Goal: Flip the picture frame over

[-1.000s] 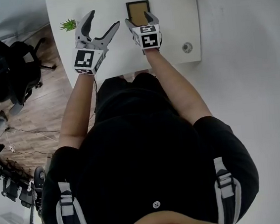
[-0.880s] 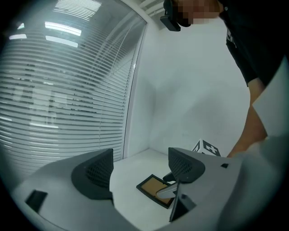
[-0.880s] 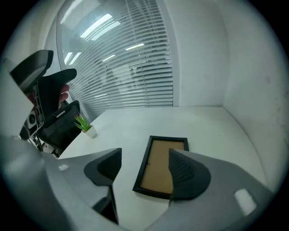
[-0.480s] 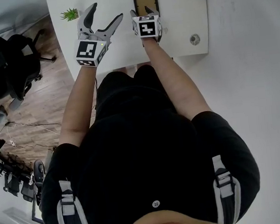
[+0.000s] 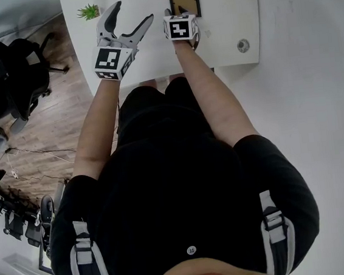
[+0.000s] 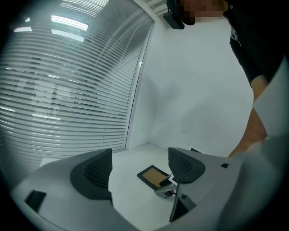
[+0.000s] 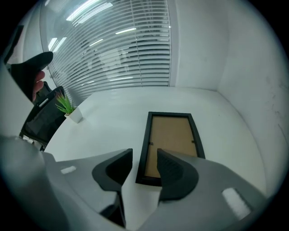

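One picture frame (image 5: pixel 182 0), backing upward, flat on desk (image 5: pixel 222 34). Left hand-held gripper (image 5: pixel 132 12) spread wide, empty. Right hand-held gripper (image 5: pixel 176 12), jaws just closing, astride the frame's near corner without pinching. One potted plant (image 5: pixel 88 12).

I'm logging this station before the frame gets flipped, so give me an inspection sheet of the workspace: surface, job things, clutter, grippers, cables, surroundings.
Surface: white table, no marks seen.
Job's things: picture frame lies flat, brown backing up.
Clutter: small potted plant on the table's left side; round fitting in the tabletop at the right.
Grippers: left gripper open, empty, left of the frame. The right gripper has jaws that have just been closing; they straddle the frame's near left corner and aren't pressing yet.
Cables: nothing seen on the table; loose cables on the floor.
Surroundings: office chair, wooden floor, blinds.
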`<move>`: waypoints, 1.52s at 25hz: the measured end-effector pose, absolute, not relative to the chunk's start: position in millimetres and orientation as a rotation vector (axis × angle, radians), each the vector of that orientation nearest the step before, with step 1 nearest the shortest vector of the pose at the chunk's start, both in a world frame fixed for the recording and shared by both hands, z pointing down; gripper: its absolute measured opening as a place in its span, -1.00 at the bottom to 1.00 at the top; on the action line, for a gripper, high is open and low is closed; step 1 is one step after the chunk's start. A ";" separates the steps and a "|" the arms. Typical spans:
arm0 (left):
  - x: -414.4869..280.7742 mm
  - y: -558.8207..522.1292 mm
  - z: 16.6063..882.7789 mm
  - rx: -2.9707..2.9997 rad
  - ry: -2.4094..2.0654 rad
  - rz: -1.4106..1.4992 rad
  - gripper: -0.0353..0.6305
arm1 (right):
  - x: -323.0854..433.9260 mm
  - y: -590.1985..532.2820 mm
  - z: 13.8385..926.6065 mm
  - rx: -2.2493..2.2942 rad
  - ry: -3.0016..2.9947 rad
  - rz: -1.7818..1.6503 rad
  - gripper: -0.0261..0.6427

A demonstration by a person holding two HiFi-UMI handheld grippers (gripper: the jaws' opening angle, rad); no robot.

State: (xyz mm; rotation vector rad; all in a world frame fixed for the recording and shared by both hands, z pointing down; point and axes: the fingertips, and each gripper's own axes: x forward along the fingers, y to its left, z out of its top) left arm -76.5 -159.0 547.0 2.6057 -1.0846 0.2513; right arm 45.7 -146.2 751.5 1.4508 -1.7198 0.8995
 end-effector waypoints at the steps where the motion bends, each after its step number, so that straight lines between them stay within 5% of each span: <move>1: -77.4 -159.0 546.9 2.603 -1.086 0.249 0.25 | 45.9 -145.2 754.1 1.447 -1.710 0.896 -0.40; 14: -83.4 -153.0 544.9 2.596 -1.093 0.234 0.25 | 37.7 -146.0 751.4 1.454 -1.669 0.864 -0.77; 26: -76.4 -144.1 528.8 2.609 -1.111 0.220 0.25 | 56.5 -140.2 708.2 1.445 -1.812 0.868 -0.78; 38: -80.8 -143.8 514.6 2.619 -1.138 0.229 0.25 | 51.1 -128.3 649.1 1.373 -2.022 1.225 -0.78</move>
